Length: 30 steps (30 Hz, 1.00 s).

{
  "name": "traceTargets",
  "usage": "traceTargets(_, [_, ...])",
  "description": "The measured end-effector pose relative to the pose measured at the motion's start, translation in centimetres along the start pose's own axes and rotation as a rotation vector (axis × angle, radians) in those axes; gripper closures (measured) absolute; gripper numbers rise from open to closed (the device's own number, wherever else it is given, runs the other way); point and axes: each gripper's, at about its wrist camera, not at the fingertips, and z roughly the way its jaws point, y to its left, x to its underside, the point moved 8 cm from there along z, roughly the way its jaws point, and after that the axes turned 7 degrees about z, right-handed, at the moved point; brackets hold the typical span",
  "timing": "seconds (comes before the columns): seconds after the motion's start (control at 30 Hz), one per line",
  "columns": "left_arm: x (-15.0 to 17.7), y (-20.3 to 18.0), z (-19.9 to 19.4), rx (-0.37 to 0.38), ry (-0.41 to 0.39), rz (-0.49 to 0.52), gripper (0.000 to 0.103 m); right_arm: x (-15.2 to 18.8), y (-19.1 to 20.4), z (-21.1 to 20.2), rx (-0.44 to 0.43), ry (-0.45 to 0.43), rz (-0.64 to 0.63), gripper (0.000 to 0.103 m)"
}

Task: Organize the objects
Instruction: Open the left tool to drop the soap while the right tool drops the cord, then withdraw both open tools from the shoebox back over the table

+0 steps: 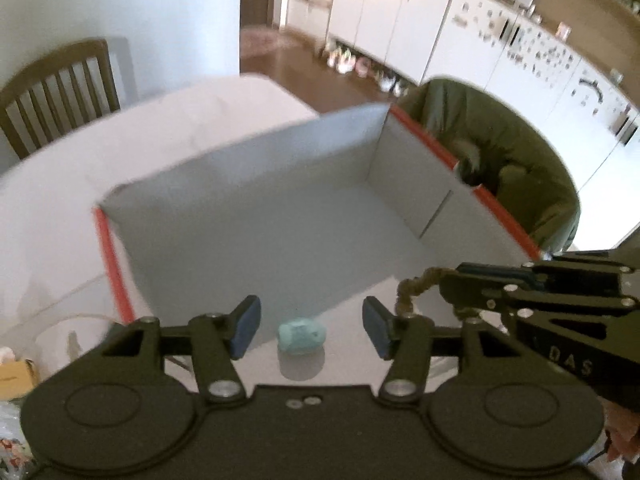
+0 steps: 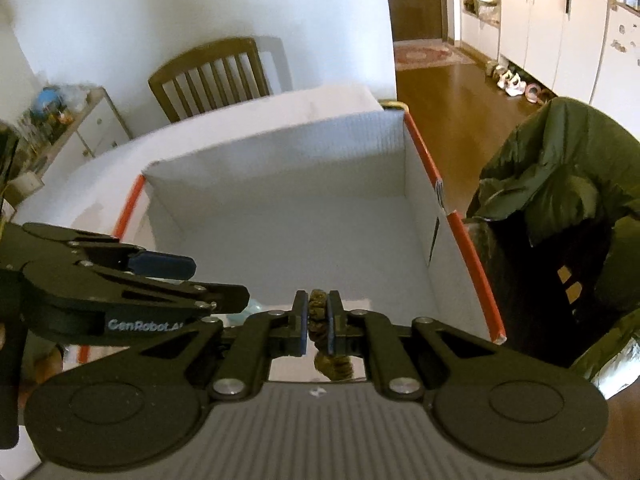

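A small teal object lies on a glossy surface at the near edge of a white cardboard box with orange-red rims. My left gripper hangs over the teal object, open, its blue pads well clear on either side. My right gripper is shut on a brown braided, scrunchie-like loop, held over the near edge of the box. In the left wrist view the right gripper enters from the right with the brown loop hanging from its tips. The left gripper shows at the left of the right wrist view. The box's inside looks bare.
The box stands on a white table. A wooden chair is behind the table. A dark green jacket drapes over a chair right of the box. A low cabinet with clutter stands far left; white cupboards line the back.
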Motion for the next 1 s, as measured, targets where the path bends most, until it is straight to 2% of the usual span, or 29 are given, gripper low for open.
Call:
traceTargets(0.17, [0.5,0.4,-2.6,-0.009,-0.07,-0.036,0.039,-0.2,1.6,-2.4,-0.02,-0.087,-0.013,0.092])
traceTargets(0.3, [1.0,1.5,-4.4,-0.026,-0.099,-0.055,0.038,0.0,2.0,-2.6,0.003,-0.108,-0.021,0.078])
traceTargets(0.37, [1.4,2.0,-5.5,-0.037,-0.119,-0.06,0.037,0.0,1.8,-2.7,-0.001,-0.11,-0.006,0.075])
traceTargets(0.47, [1.7,2.6,-7.1,-0.05,-0.158,-0.075,0.03,-0.2,1.9,-3.6,-0.019,-0.14,0.013,0.073])
traceTargets(0.5, [1.8,2.8,-7.5,-0.057,-0.172,-0.08,0.028,-0.3,2.0,-4.0,-0.025,-0.162,0.015,0.067])
traceTargets(0.53, [1.8,2.9,-7.8,-0.062,-0.182,-0.084,0.028,-0.4,2.2,-4.6,-0.034,-0.19,0.014,0.053])
traceTargets(0.6, [2.5,3.5,-8.9,-0.074,-0.199,-0.091,0.028,-0.6,3.0,-6.0,-0.047,-0.259,-0.006,0.036])
traceTargets(0.7, [3.3,4.2,-9.8,-0.087,-0.216,-0.099,0.025,-0.6,4.4,-7.5,-0.037,-0.338,-0.067,0.031])
traceTargets(0.73, [3.7,4.5,-10.2,-0.091,-0.222,-0.1,0.024,-0.6,4.9,-7.8,-0.037,-0.353,-0.077,0.026])
traceTargets(0.8, [4.4,5.0,-10.8,-0.1,-0.233,-0.1,0.02,-0.6,5.7,-8.3,-0.04,-0.384,-0.077,0.02])
traceTargets(0.87, [5.1,5.5,-11.5,-0.115,-0.247,-0.098,0.017,-0.7,6.6,-9.0,-0.031,-0.442,-0.079,0.018])
traceTargets(1.0, [6.8,7.2,-13.4,-0.146,-0.275,-0.093,0.009,-0.9,8.7,-10.0,-0.005,-0.549,-0.088,0.008])
